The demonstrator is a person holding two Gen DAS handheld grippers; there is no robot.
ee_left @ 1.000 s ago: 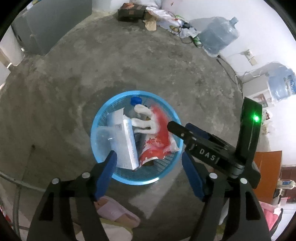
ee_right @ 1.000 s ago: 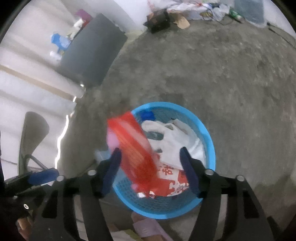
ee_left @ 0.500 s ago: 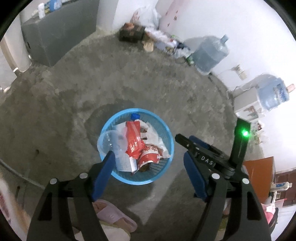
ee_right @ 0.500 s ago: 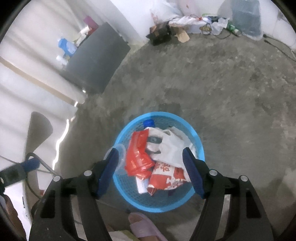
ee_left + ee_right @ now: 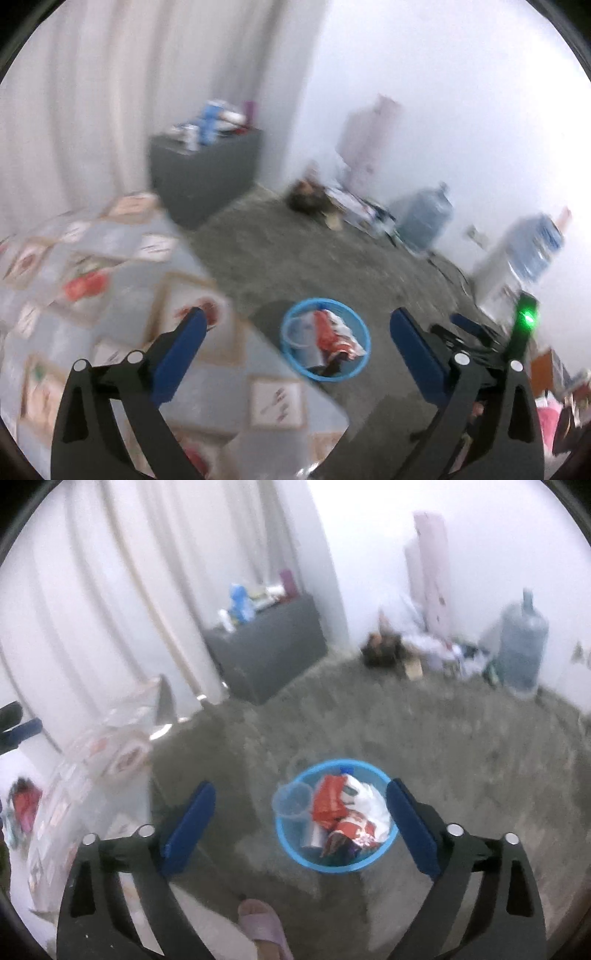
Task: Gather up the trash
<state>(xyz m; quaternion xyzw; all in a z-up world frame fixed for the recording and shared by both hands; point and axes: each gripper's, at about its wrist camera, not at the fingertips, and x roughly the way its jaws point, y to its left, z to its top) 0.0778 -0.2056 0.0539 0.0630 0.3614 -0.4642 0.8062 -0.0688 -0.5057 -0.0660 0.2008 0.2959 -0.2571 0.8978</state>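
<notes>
A round blue basket (image 5: 290, 354) (image 5: 286, 840) stands on the grey floor and holds red wrappers (image 5: 327, 801), a white bag (image 5: 369, 801) and a clear plastic cup (image 5: 291, 799). My left gripper (image 5: 297, 332) hangs high above it, its jaws opening wide with nothing between them. My right gripper (image 5: 301, 805) also hovers well above the basket, jaws opening, nothing held. On the patterned tablecloth (image 5: 110, 295) at the left lies a red wrapper (image 5: 83, 286). The other gripper with its green light (image 5: 526, 317) shows at the right of the left wrist view.
A dark cabinet (image 5: 266, 650) with bottles on top stands by the curtain. Water jugs (image 5: 522, 646) and a pile of clutter (image 5: 384, 650) line the far wall. A foot in a pink slipper (image 5: 264, 926) is below the right gripper. The table edge (image 5: 92, 760) is at the left.
Both grippers rose and tilted up, so the basket shrank in view and the wall, curtain and table appeared. The red wrapper dropped from the right gripper into the basket. Both jaws widened.
</notes>
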